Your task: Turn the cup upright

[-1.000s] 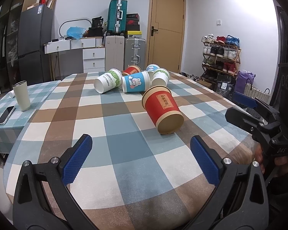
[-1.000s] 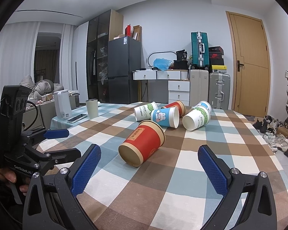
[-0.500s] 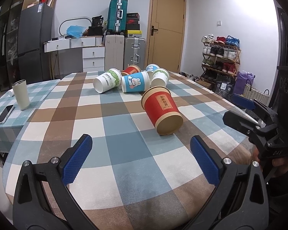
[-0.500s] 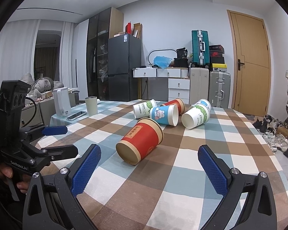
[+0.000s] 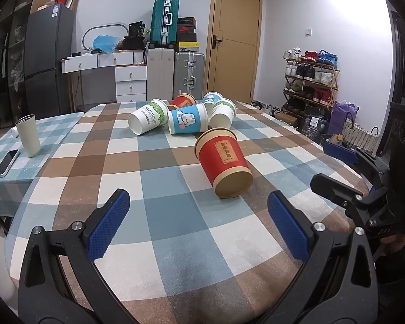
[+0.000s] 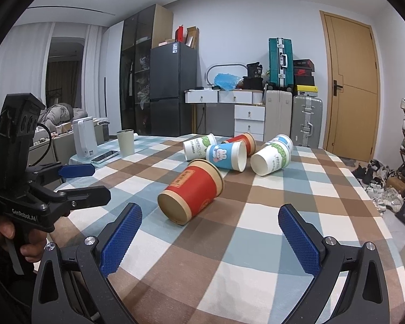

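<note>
Red paper cup (image 5: 224,162) lies on its side on the checked tablecloth (image 5: 159,226), apart from the other tipped cups (image 5: 186,113) behind it. Its long axis runs roughly toward both grippers: brown base nearest, mouth facing the far cluster. From the left gripper (image 5: 197,226) it sits ahead and slightly right; from the right gripper (image 6: 208,240), ahead and slightly left (neither looks clearly nearer). Both sets of jaws stand wide apart, holding nothing.
</note>
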The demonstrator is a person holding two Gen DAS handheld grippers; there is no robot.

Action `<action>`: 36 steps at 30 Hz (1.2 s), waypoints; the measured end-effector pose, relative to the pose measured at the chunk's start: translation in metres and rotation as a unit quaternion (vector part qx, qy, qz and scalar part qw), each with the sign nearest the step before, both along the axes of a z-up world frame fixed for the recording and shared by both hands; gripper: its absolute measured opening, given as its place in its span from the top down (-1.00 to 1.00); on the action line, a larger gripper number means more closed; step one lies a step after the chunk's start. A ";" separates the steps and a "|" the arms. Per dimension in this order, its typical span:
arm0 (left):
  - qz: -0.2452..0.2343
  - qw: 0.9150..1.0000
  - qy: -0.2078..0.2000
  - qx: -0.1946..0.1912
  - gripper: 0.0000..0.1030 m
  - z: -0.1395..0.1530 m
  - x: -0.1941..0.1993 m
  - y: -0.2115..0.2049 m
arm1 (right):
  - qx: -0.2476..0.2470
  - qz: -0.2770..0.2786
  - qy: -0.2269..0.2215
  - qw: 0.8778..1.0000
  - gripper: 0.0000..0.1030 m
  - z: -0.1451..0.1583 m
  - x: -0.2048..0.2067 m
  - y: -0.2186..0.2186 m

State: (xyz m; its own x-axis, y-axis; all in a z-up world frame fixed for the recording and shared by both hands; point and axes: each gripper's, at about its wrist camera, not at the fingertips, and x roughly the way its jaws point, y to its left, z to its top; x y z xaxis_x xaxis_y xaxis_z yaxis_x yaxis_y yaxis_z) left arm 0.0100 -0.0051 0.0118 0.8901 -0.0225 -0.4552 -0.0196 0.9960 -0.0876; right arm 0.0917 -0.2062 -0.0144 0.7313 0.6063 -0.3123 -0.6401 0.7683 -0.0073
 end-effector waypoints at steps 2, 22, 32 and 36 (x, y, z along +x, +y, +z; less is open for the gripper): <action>0.000 1.000 0.001 0.002 -0.98 0.002 0.003 -0.002 | 0.005 -0.008 0.005 1.000 -1.00 0.001 0.003 -0.004; 0.017 0.998 0.062 -0.015 -0.98 -0.003 0.082 -0.016 | 0.020 -0.069 0.030 0.997 -1.00 0.001 0.025 -0.022; 0.018 0.996 0.090 0.000 -0.97 -0.013 0.114 -0.029 | 0.004 -0.075 0.027 0.997 -1.00 -0.002 0.026 -0.019; 0.021 0.995 0.102 0.006 -0.84 -0.015 0.126 -0.034 | 0.003 -0.075 0.027 0.997 -1.00 -0.002 0.025 -0.019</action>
